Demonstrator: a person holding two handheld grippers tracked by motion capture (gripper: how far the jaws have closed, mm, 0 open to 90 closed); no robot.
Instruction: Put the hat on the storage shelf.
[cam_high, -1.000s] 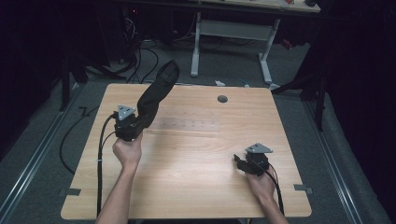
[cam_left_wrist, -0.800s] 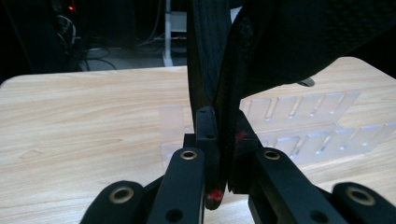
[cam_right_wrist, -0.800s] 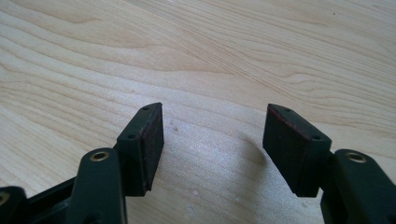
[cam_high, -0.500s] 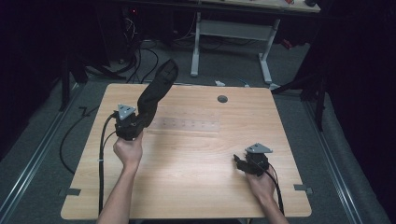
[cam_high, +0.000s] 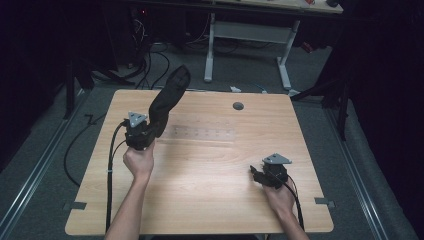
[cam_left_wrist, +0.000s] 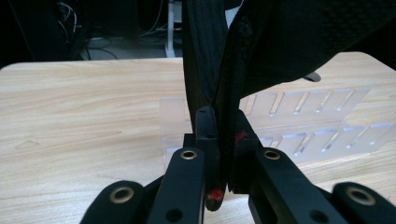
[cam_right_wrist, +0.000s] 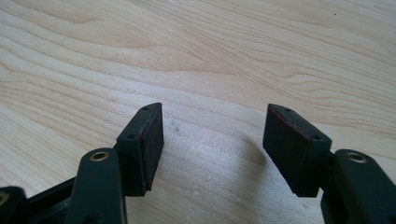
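A black fabric piece (cam_high: 170, 95), shaped like a sock, stands up and leans toward the table's far edge. My left gripper (cam_high: 152, 129) is shut on its lower end at the table's left. In the left gripper view the jaws (cam_left_wrist: 223, 126) pinch the dark cloth (cam_left_wrist: 280, 42), which rises and spreads to the right. Just beyond lies a clear plastic rack (cam_high: 202, 133) with rows of slots (cam_left_wrist: 317, 121), flat on the wood. My right gripper (cam_high: 256, 175) rests near the table's front right, open, with bare wood between its pads (cam_right_wrist: 215, 135).
The wooden table (cam_high: 200, 200) has a round cable hole (cam_high: 238, 106) near its far edge. Cables (cam_high: 107, 170) trail off the left side. A white-legged desk (cam_high: 250, 45) stands behind on the dark floor.
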